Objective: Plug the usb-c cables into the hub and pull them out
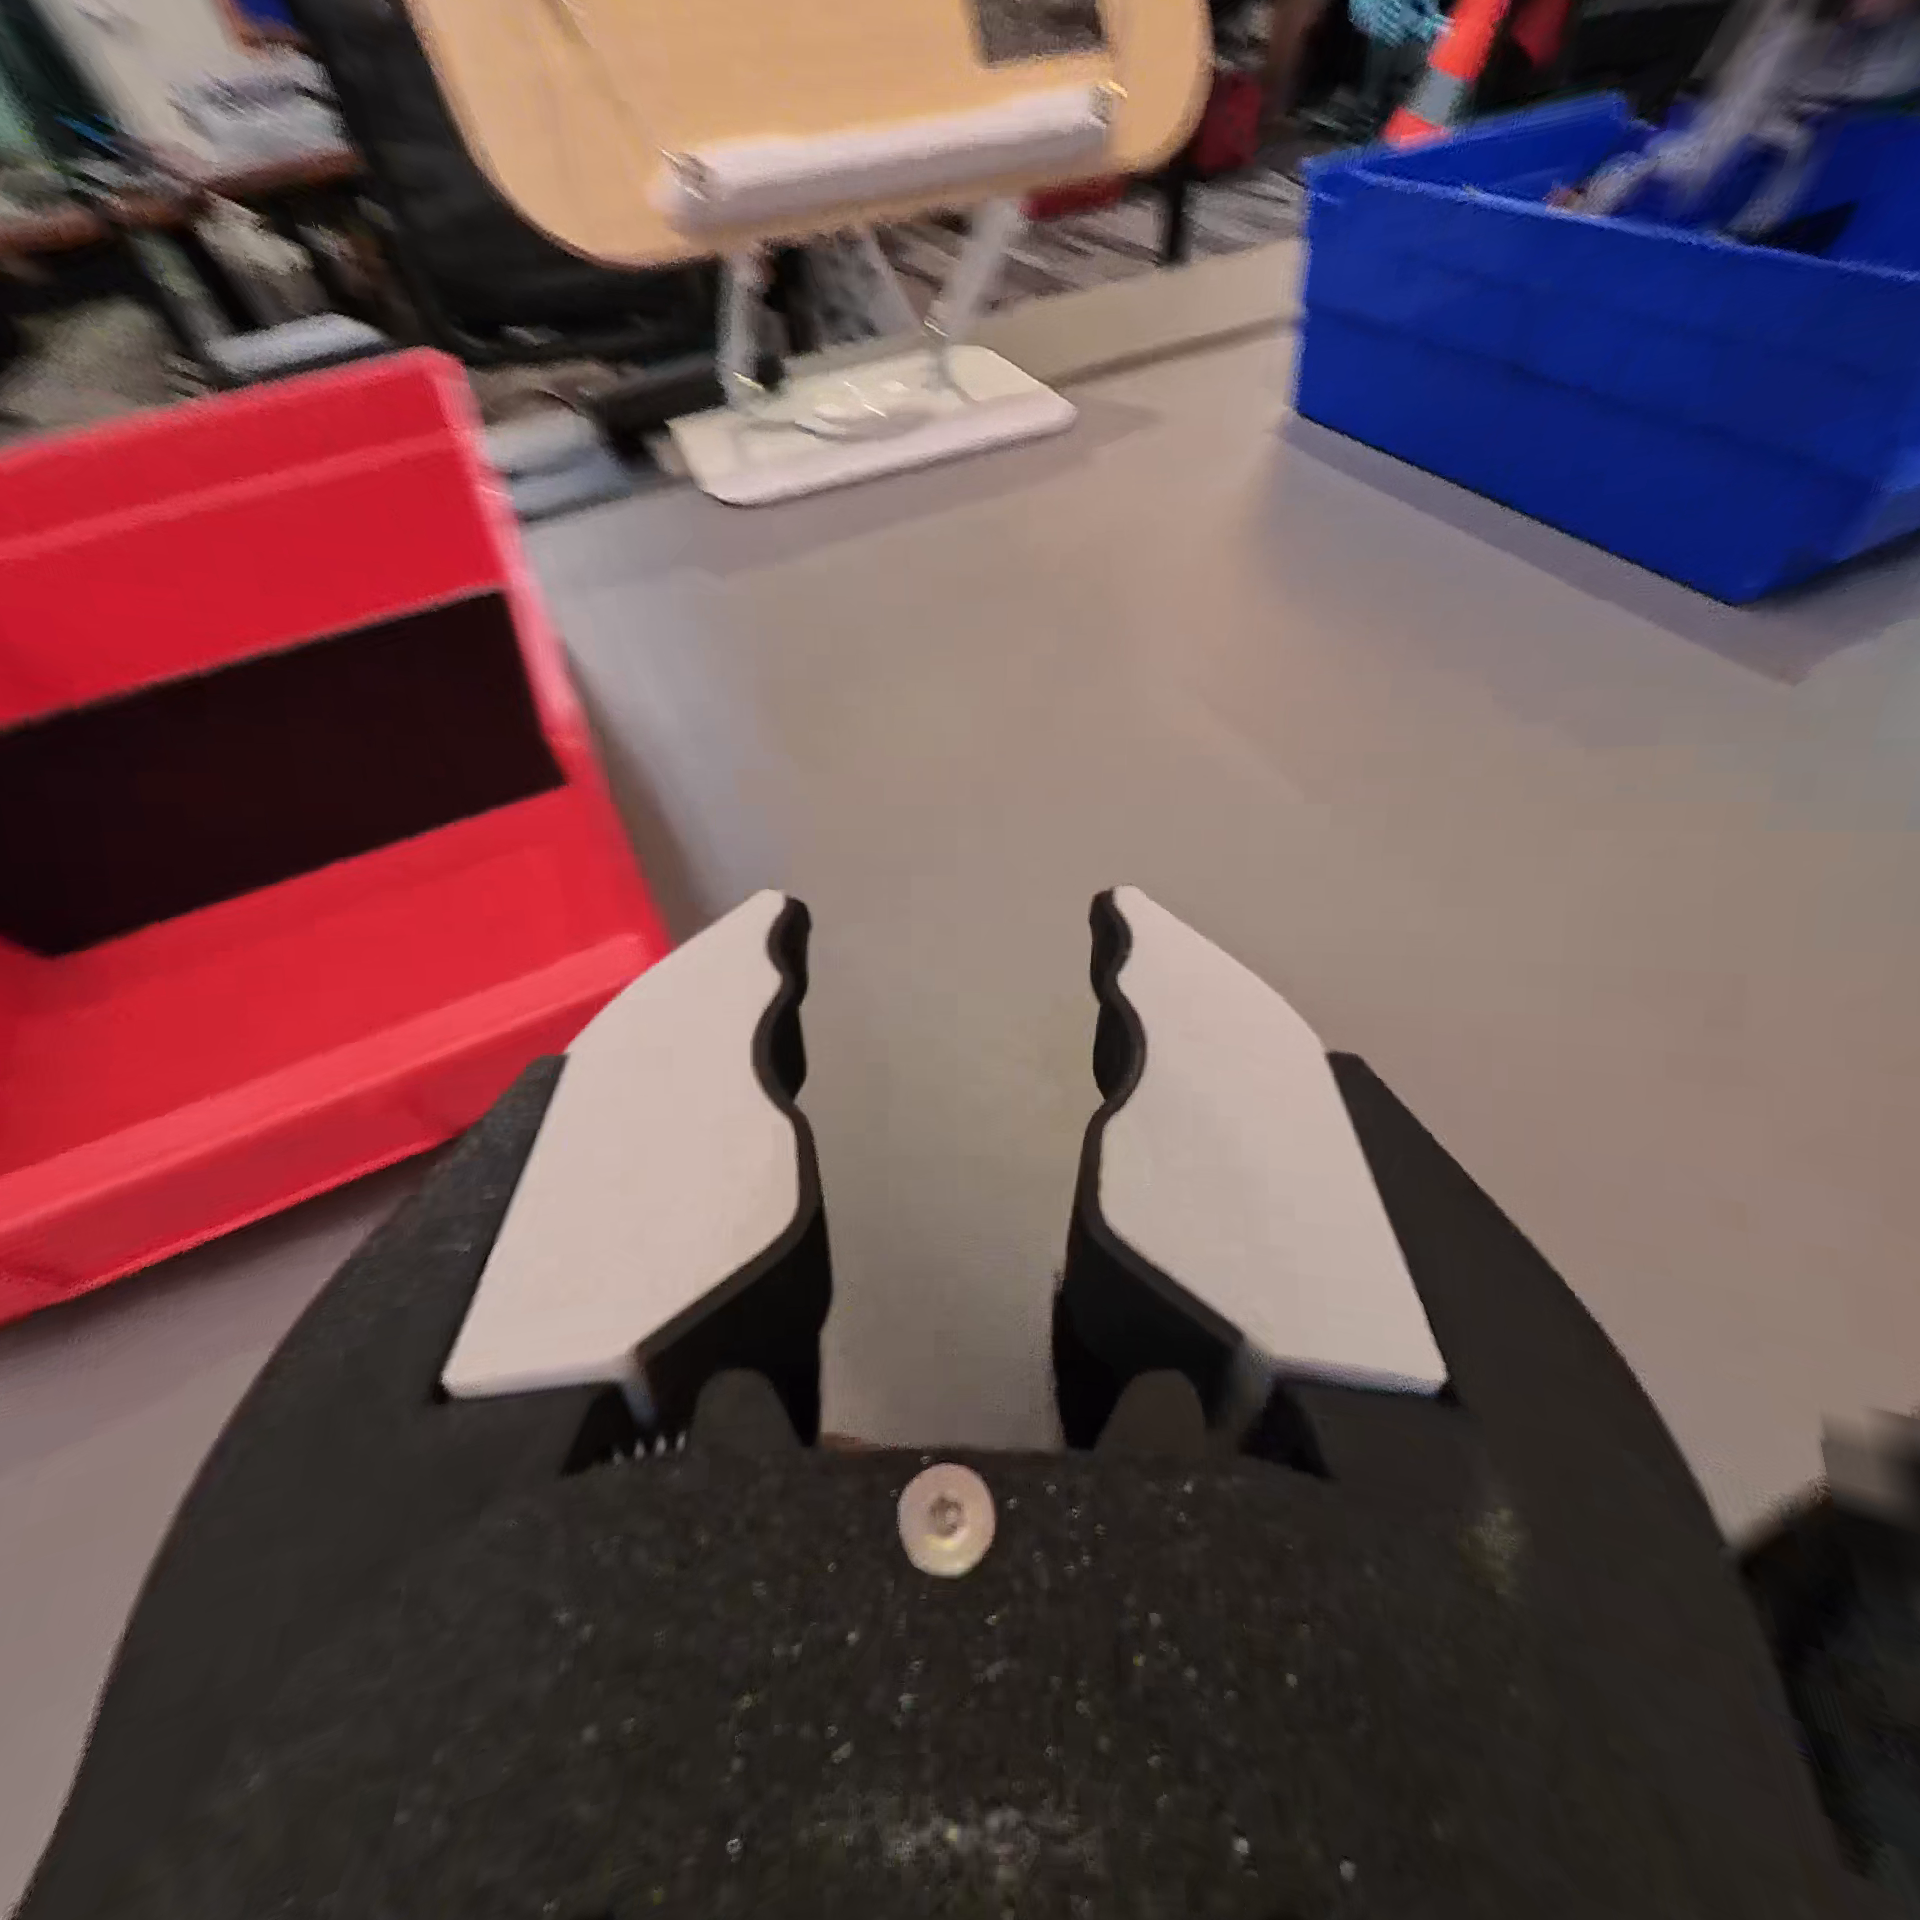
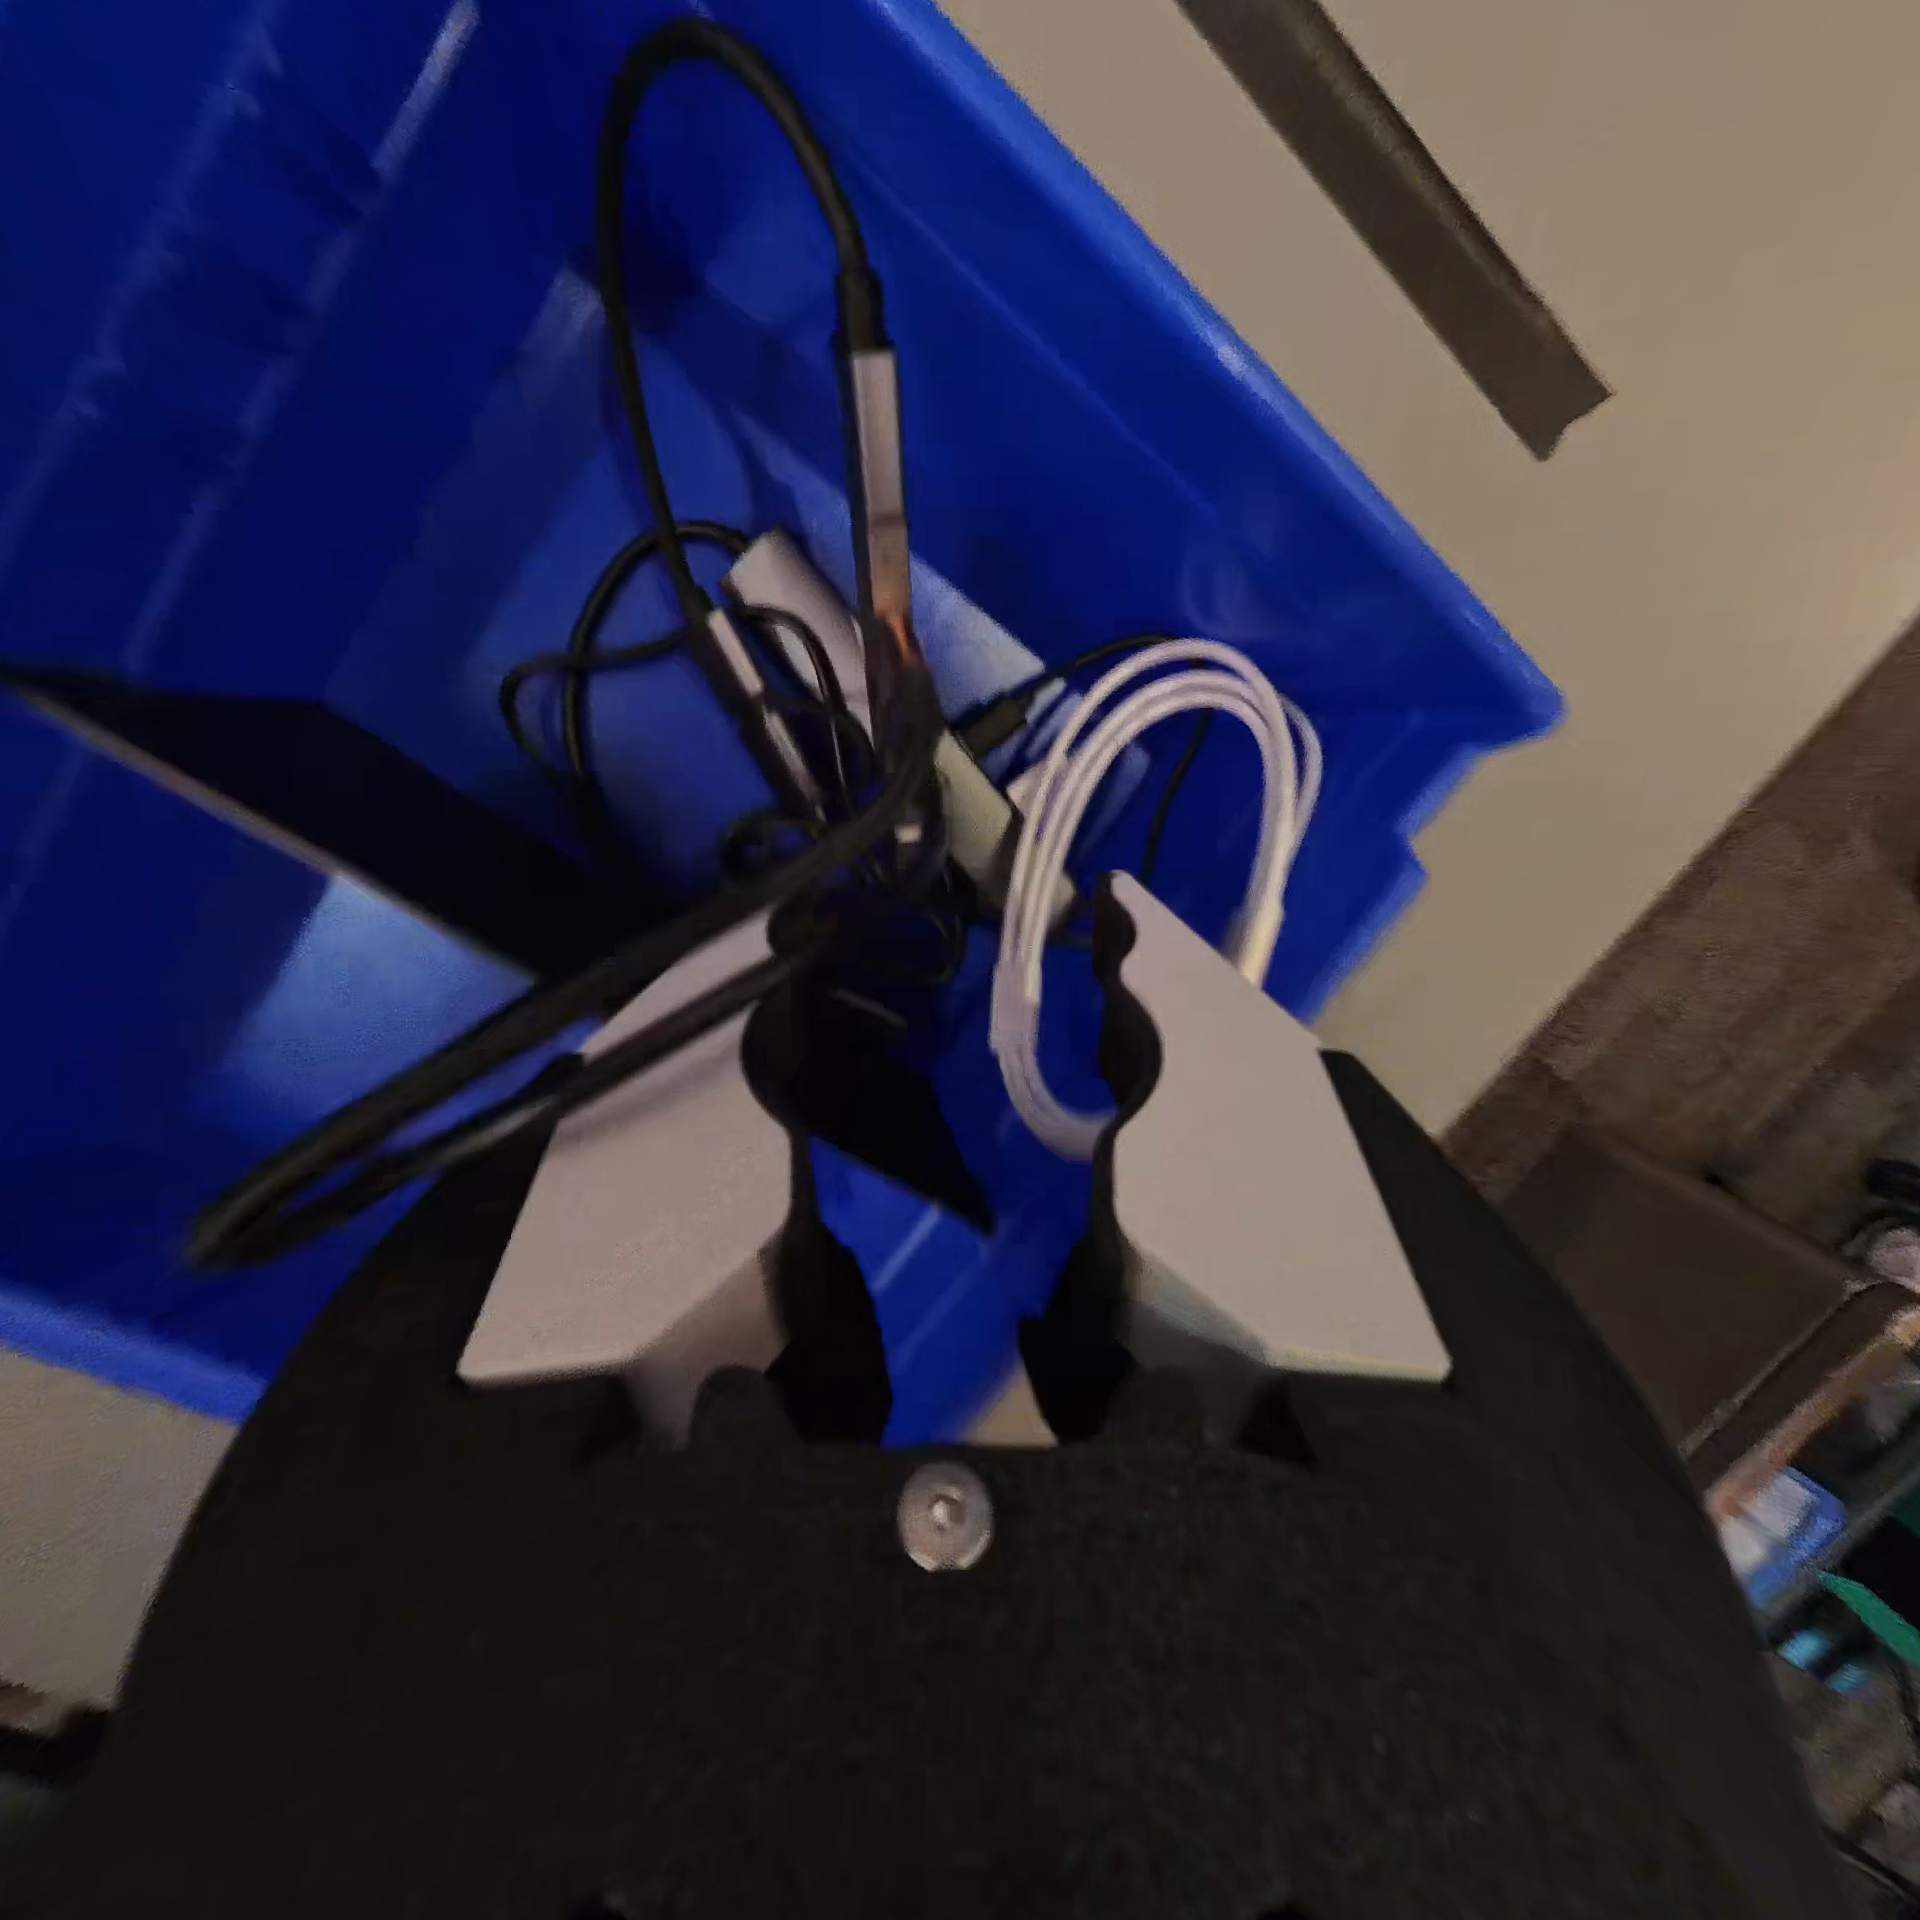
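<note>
Two bins on the table (image 1: 1143, 779): one red bin (image 1: 312, 831), one blue bin (image 1: 1558, 395). One white stand (image 1: 873, 416) at the far edge. Inside the blue bin: one white coiled cable (image 2: 1164, 831), several tangled black cables (image 2: 665, 416), exact count unclear. Two grippers: left gripper (image 1: 948, 914), right gripper (image 2: 940, 914).

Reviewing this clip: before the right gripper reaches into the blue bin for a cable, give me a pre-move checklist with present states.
1. Right gripper open: ok, jaws apart, nothing clamped.
2. Left gripper free: ok, open over the bare grey tabletop.
3. Cables inside the blue plastic bin: ok.
4. Single cable isolated: not ok, the black cables are tangled with the coiled white cable.
5. Silver hub ports visible: cannot tell, blurred and covered.
6. Red plastic bin out of the way: ok, beside the left gripper.
</note>
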`<state>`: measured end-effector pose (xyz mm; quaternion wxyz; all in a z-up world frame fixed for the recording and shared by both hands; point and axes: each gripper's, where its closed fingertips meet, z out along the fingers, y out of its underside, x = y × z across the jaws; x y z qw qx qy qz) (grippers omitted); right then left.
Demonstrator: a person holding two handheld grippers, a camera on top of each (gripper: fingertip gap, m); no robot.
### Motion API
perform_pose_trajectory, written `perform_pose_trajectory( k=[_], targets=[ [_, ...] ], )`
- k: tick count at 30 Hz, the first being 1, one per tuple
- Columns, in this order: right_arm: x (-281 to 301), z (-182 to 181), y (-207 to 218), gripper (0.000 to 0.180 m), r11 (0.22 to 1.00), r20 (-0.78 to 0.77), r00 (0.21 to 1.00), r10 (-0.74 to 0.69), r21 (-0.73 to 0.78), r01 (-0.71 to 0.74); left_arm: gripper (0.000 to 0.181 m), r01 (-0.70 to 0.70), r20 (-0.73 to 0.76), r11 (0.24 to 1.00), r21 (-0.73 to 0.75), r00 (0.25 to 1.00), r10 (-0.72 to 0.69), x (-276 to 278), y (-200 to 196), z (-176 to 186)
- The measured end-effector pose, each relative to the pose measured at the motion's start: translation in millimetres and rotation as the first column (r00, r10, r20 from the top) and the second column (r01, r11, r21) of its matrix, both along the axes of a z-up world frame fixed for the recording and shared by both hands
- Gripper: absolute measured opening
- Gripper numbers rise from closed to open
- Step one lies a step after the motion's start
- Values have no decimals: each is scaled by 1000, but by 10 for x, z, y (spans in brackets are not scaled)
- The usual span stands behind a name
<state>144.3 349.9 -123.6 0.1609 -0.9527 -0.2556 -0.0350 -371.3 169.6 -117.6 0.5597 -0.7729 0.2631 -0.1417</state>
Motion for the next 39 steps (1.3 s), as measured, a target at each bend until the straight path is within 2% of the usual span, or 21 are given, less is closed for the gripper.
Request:
perform_pose_trajectory(
  k=[4, 8, 10, 11, 13, 15, 16, 19, 21, 23, 26, 27, 32, 39],
  targets=[
    [287, 468, -286, 59, 995, 150, 989, -9, 103, -7, 55, -161, 12, 979, 126, 987, 161, -315, 116, 158],
    [488, 972, -740, 59, 943, 250, 956, -151, 328, 63, 50, -253, 51, 965, 72, 967, 249, -651, 230, 157],
    [468, 1177, -1024, 57, 868, 238, 938, -253, 484, 112, 48, -295, 90, 955, 27, 952, 291, -842, 304, 145],
    [391, 1232, -1170, 54, 817, 191, 937, -294, 559, 143, 47, -312, 108, 950, 7, 945, 310, -930, 338, 144],
    [23, 1178, -1412, 52, 717, -8, 957, -290, 661, 223, 46, -326, 118, 945, -26, 938, 327, -1060, 386, 127],
    [-554, 1021, -1587, 51, 616, -275, 950, -149, 726, 307, 44, -310, 83, 949, -56, 946, 314, -1121, 404, 47],
    [-763, 942, -1668, 50, 552, -378, 920, -97, 749, 366, 43, -299, 59, 951, -74, 951, 304, -1137, 399, -13],
    [-1077, 453, -1961, 50, 544, -464, 883, -75, 723, 426, 43, -278, 31, 951, -138, 958, 284, -1151, 351, -150],
    [-995, 209, -2159, 43, 467, -512, 850, -126, 725, 506, 42, -302, 4, 944, -131, 952, 305, -1210, 327, -157],
    [-924, 55, -2231, 48, 515, -564, 808, -170, 649, 561, 40, -329, -4, 937, -118, 944, 331, -1256, 324, -130],
    [-803, 253, -2241, 47, 470, -603, 790, -108, 670, 575, 39, -322, -1, 937, -133, 946, 325, -1229, 345, -158],
    [-798, 246, -2229, 49, 480, -615, 782, -99, 659, 579, 39, -323, -6, 936, -142, 945, 326, -1221, 355, -177],
    [-758, 14, -2142, 53, 536, -504, 842, -191, 665, 520, 37, -332, -36, 931, -151, 943, 331, -1189, 378, -232],
    [-796, -51, -2062, 53, 565, -514, 835, -195, 637, 524, 34, -313, -27, 935, -168, 949, 314, -1155, 360, -256]
  ],
)
